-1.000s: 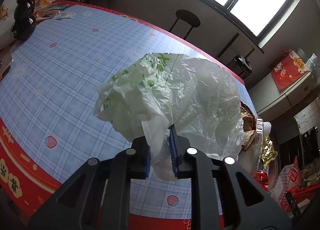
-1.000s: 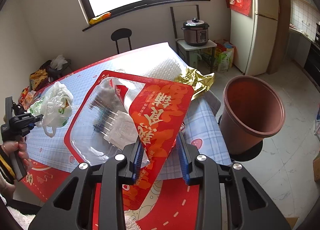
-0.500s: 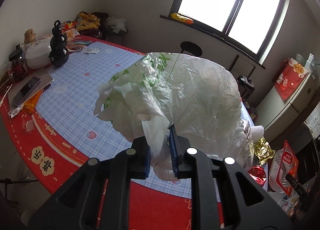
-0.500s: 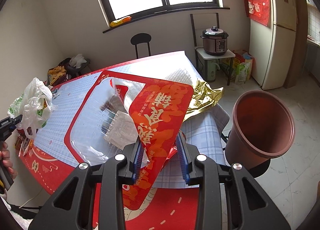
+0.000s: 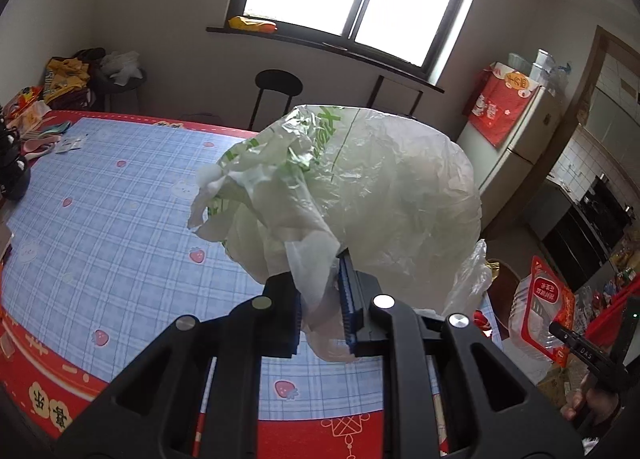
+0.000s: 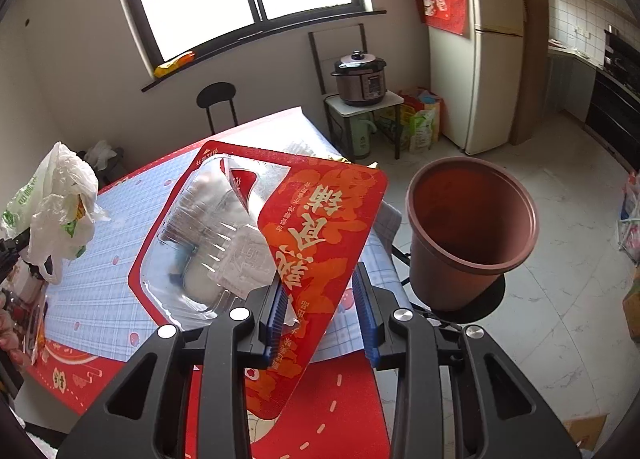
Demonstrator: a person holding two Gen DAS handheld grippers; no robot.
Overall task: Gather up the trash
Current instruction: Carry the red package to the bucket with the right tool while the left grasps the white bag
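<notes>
My left gripper (image 5: pixel 322 299) is shut on a crumpled white plastic bag with green print (image 5: pixel 360 195), held above the table. The bag also shows at the left of the right wrist view (image 6: pixel 60 203). My right gripper (image 6: pixel 322 303) is shut on a red package with a clear plastic tray (image 6: pixel 280 235), held above the table's right end. That package shows at the far right of the left wrist view (image 5: pixel 540 311). A brown plastic bin (image 6: pixel 468 227) stands on a black stool just right of the table, to the right of my right gripper.
The table has a blue checked cloth with a red border (image 5: pixel 100 227). A black stool (image 6: pixel 218 95) stands by the far wall under the window. A cooker (image 6: pixel 360 77) sits on a small stand, and a fridge (image 6: pixel 476 47) stands beyond it. Gold foil (image 6: pixel 344 159) lies behind the package.
Both grippers have lifted and swung right with their loads. The brown bin now sits closer to my right gripper. The left view has swung toward the table's right end and fridge.
</notes>
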